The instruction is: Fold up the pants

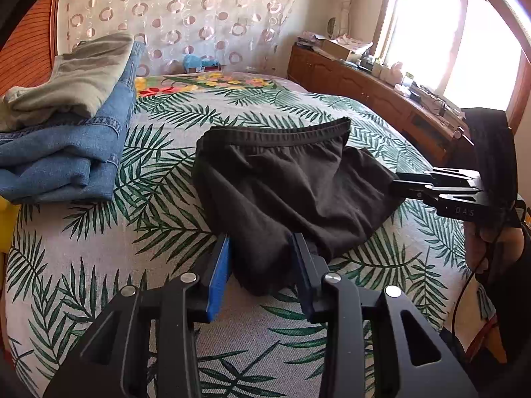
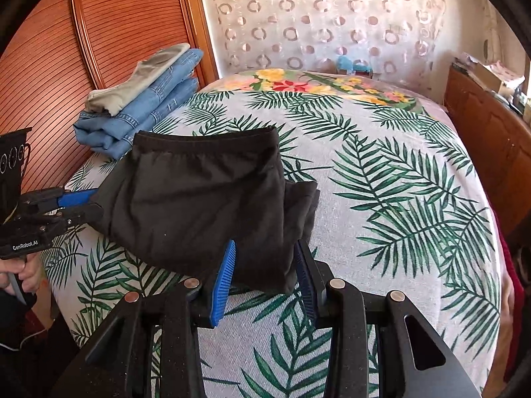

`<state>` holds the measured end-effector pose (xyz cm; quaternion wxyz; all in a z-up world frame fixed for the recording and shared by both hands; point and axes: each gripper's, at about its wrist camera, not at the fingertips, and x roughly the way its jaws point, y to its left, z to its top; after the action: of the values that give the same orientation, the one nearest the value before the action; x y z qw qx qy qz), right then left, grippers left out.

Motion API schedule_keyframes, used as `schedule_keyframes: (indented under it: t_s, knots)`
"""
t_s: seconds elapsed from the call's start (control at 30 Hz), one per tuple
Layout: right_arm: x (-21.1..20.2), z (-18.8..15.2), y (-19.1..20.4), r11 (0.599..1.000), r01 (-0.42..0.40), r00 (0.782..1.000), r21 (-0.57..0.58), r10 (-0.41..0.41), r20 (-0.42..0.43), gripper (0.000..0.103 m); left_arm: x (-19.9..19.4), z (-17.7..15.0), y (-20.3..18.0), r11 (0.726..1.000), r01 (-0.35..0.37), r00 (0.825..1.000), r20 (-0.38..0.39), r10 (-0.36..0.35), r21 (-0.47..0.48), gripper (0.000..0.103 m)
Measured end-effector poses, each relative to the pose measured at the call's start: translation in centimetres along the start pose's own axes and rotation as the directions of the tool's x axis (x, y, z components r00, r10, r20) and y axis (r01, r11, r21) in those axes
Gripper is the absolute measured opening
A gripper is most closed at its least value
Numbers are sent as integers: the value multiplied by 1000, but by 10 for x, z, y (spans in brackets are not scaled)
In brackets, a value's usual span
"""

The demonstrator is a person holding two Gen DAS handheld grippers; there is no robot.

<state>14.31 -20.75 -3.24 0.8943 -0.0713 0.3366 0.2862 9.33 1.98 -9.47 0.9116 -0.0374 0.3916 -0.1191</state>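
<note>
Black pants [image 1: 285,179] lie folded in a bundle on the leaf-print bedspread [image 1: 149,219], elastic waistband at the far side. My left gripper [image 1: 262,248] is open, its fingers on either side of the bundle's near corner. In the right wrist view the pants [image 2: 199,199] fill the middle, and my right gripper [image 2: 265,255] is open around the near right corner. Each gripper shows in the other's view: the right one [image 1: 398,187] at the bundle's right edge, the left one [image 2: 89,204] at its left edge.
A stack of folded blue jeans [image 1: 69,152] with a grey-green garment [image 1: 76,79] on top sits at the bed's far left, by a wooden headboard [image 2: 99,33]. A cluttered wooden cabinet [image 1: 365,89] runs along the right under a bright window.
</note>
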Motion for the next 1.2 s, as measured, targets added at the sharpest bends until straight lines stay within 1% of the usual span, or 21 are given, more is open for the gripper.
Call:
schedule_keyframes:
  t_s: [0.07,0.13,0.17,0.2,0.27,0.37,0.5,0.67,0.73,0.77,0.8,0.87,0.93,1.03,1.2]
  knots:
    - [4,-1,-2,1000,-3,1000,1,3,-16,30,2,-2,2,1000,-7,1000,-6,7,-5,36]
    - [4,-3,-2,1000,3,1000,-2,-3,-24,19,2,-3,3,1000,-10,1000,-8,10,-10,36]
    - [5,-3,-3,1000,-5,1000,0,5,-24,16,3,-4,5,1000,-14,1000,-12,14,-12,36]
    - [5,-4,-4,1000,-17,1000,0,17,-21,8,4,-4,5,1000,-18,1000,-15,18,-15,36]
    - [1,-6,-4,1000,-26,1000,-8,26,-7,5,5,-6,7,1000,-22,1000,-17,22,-20,36]
    - [-11,-11,-6,1000,12,1000,-16,-11,29,4,5,-8,9,999,-19,1000,-19,18,-28,36]
    - [-5,-19,-7,1000,18,1000,1,-18,2,4,3,-9,8,1000,-7,1000,-14,7,-28,36]
    - [-5,-17,-7,1000,9,1000,21,-9,8,4,3,-11,3,999,28,999,-21,-29,-25,36]
    - [-3,-17,-7,1000,9,1000,21,-9,6,4,4,-11,2,999,35,999,-21,-35,-21,29]
    - [-2,-17,-8,1000,9,1000,21,-9,5,4,4,-12,1,999,29,999,-21,-29,-20,19]
    - [-1,-18,-8,1000,8,1000,22,-8,5,4,3,-11,2,999,25,999,-20,-26,-22,12]
    - [-2,-18,-10,1000,5,1000,24,-5,7,4,-1,-10,3,999,32,999,-7,-32,-31,8]
    - [-5,-19,-11,1000,8,1000,25,-9,12,4,-10,-8,3,999,26,999,21,-25,-25,7]
    - [-8,-20,-9,1000,25,1000,1,-25,10,3,-21,-6,4,999,31,999,38,-31,-19,7]
    - [-20,-23,-6,1000,23,999,-11,-22,26,3,-37,-4,3,1000,23,997,68,-22,-14,7]
